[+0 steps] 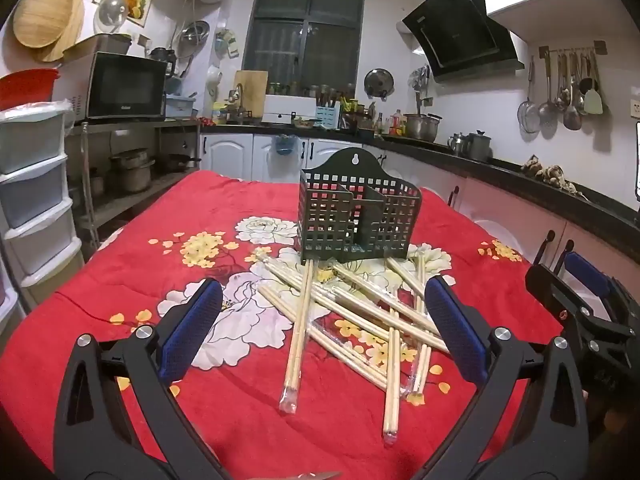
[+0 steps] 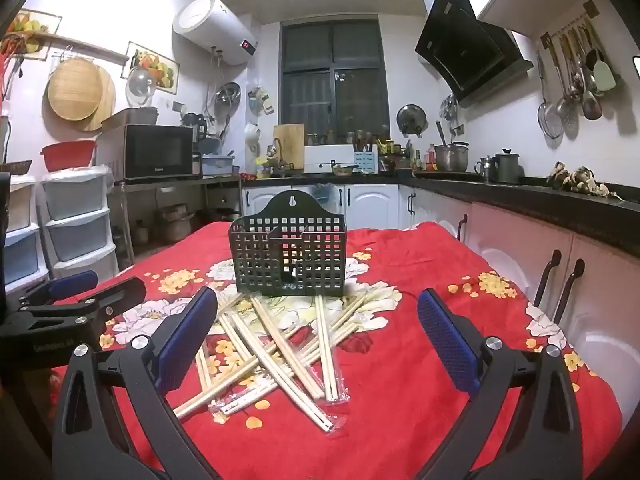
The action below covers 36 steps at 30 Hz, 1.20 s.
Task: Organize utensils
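A dark green perforated utensil holder [image 1: 358, 220] [image 2: 287, 255] with inner dividers stands upright on the red flowered tablecloth [image 1: 120, 264] [image 2: 420, 360]. In front of it lies a crossed heap of several wooden chopstick pairs in clear wrappers [image 1: 352, 320] [image 2: 280, 352]. My left gripper [image 1: 324, 296] hovers open in front of the heap, its blue pads wide apart with nothing between them. My right gripper [image 2: 316, 308] is open too, above the near side of the heap. In the left wrist view the right gripper [image 1: 576, 292] shows at the right edge; in the right wrist view the left gripper [image 2: 76, 292] shows at the left.
A kitchen surrounds the table: white cabinets and a dark counter [image 1: 540, 184] to the right, plastic drawers [image 1: 32, 184] and a metal rack with a microwave [image 1: 124, 86] to the left, hanging ladles [image 2: 576, 92] on the right wall.
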Available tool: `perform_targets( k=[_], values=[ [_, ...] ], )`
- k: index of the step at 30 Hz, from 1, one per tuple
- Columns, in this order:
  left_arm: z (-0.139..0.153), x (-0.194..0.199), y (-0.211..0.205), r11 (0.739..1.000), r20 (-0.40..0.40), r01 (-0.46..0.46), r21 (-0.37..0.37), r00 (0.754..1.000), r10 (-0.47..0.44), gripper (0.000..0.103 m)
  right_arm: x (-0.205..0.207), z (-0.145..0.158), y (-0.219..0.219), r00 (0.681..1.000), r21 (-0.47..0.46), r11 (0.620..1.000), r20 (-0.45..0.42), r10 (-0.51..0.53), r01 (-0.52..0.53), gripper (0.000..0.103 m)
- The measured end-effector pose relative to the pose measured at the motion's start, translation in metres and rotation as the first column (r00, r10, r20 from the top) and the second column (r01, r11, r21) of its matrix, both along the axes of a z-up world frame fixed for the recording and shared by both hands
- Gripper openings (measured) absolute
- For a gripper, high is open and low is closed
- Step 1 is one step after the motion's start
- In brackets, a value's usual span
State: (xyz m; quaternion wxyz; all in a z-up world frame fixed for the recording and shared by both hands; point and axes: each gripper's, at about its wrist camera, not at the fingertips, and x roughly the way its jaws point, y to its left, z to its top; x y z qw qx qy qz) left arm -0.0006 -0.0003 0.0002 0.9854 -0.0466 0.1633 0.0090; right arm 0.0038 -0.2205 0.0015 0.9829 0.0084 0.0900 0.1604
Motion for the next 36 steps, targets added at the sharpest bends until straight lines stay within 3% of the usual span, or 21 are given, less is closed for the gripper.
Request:
perform_targets(
  k=[36],
  values=[
    [-0.0002, -0.0001, 0.0005, 1.0, 0.002, 0.0, -0.016, 1.0, 0.0, 0.094, 0.0009, 0.0016, -0.0009, 1.0, -0.019, 1.0, -0.001, -0.001, 0.001, 0.097]
  ],
)
